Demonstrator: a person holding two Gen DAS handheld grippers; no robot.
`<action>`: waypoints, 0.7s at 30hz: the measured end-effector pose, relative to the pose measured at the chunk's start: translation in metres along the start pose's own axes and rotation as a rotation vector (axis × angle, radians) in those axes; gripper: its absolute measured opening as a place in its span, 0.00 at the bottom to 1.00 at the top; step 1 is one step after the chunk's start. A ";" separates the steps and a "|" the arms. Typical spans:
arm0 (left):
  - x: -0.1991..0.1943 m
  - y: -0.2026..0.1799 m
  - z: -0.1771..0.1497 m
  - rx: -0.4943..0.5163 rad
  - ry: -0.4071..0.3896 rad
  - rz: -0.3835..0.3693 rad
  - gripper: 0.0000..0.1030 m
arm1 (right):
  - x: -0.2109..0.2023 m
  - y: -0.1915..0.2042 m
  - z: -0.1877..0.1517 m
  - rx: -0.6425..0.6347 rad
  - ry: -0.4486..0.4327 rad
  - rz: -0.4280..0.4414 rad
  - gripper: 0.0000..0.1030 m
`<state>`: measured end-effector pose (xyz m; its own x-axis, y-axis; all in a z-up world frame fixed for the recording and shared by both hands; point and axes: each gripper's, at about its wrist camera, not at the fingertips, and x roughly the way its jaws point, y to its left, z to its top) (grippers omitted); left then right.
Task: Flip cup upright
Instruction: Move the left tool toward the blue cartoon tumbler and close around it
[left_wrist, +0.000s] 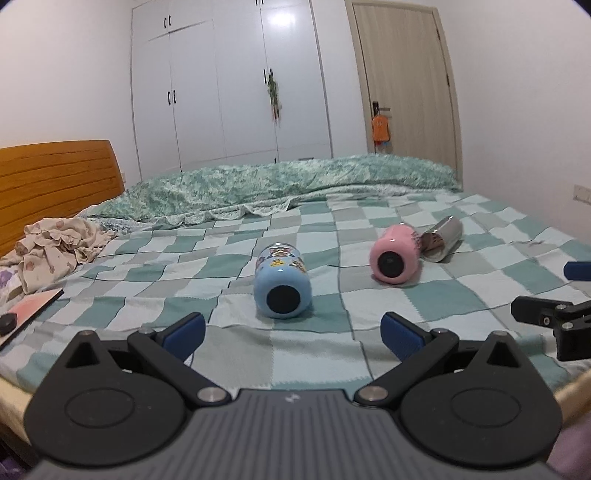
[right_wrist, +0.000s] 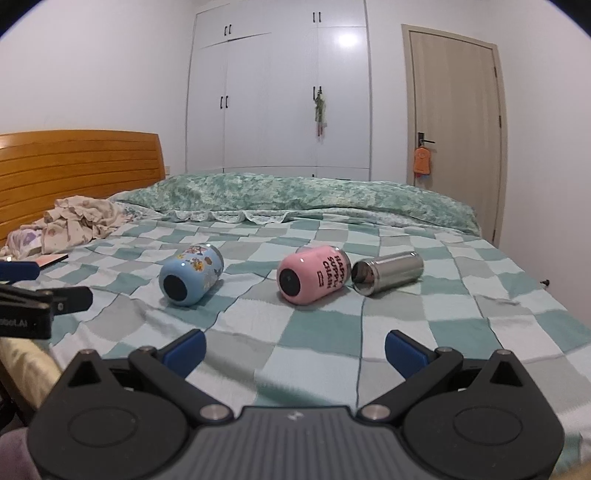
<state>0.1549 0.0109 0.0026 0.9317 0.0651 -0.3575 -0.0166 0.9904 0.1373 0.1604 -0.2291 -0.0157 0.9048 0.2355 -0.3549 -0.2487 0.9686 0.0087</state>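
Observation:
Three cups lie on their sides on the checked bedspread. A blue cup with cartoon stickers (left_wrist: 282, 286) (right_wrist: 191, 275) lies with its base toward me. A pink cup with black lettering (left_wrist: 396, 259) (right_wrist: 314, 275) lies to its right. A silver steel cup (left_wrist: 443, 238) (right_wrist: 388, 272) lies beside the pink one, touching or nearly touching it. My left gripper (left_wrist: 293, 334) is open and empty, just short of the blue cup. My right gripper (right_wrist: 295, 350) is open and empty, short of the pink cup. Each gripper shows at the other view's edge.
A rumpled green quilt (right_wrist: 295, 199) lies across the far side of the bed. Crumpled clothes (left_wrist: 55, 247) and a pink book (left_wrist: 31, 304) lie at the left near the wooden headboard (right_wrist: 74, 173). A white wardrobe and a door stand behind.

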 end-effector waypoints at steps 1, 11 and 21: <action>0.010 0.001 0.005 0.003 0.012 0.003 1.00 | 0.010 -0.001 0.004 -0.003 -0.001 0.005 1.00; 0.121 0.007 0.050 0.052 0.192 0.033 1.00 | 0.110 -0.016 0.045 -0.035 0.027 0.086 1.00; 0.237 0.008 0.084 0.093 0.341 0.081 1.00 | 0.211 -0.015 0.080 -0.121 0.098 0.174 1.00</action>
<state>0.4054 0.0241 -0.0035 0.7540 0.1956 -0.6271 -0.0376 0.9659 0.2561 0.3825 -0.1874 -0.0154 0.8084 0.3836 -0.4466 -0.4432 0.8958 -0.0327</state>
